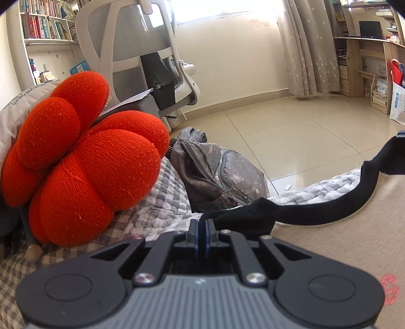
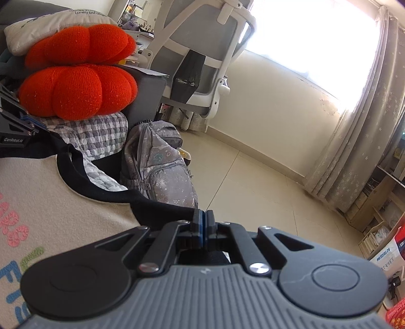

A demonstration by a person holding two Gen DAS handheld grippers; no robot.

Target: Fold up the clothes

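Shirt, beige with a black collar band, lies spread on a checked quilt, its collar edge running crosswise between the two grippers and its body stretching back toward the cameras. Left gripper has its blue-padded fingers pressed together on the black band at that end; right gripper is likewise clamped on the black fabric at the other end, so the band sags in a curve between them. Just left of the left gripper sits a red knitted cushion on the quilt, and straight ahead of it, off the quilt's edge, a grey backpack rests on the pale tiled floor. Farther ahead stand a white mesh chair, a bookshelf and curtains beside a bright window. Only the right wrist view shows coloured lettering on the shirt front, to the left of the right gripper, and the left gripper at the far end of the collar; only the left view shows a wooden desk far off to the right.
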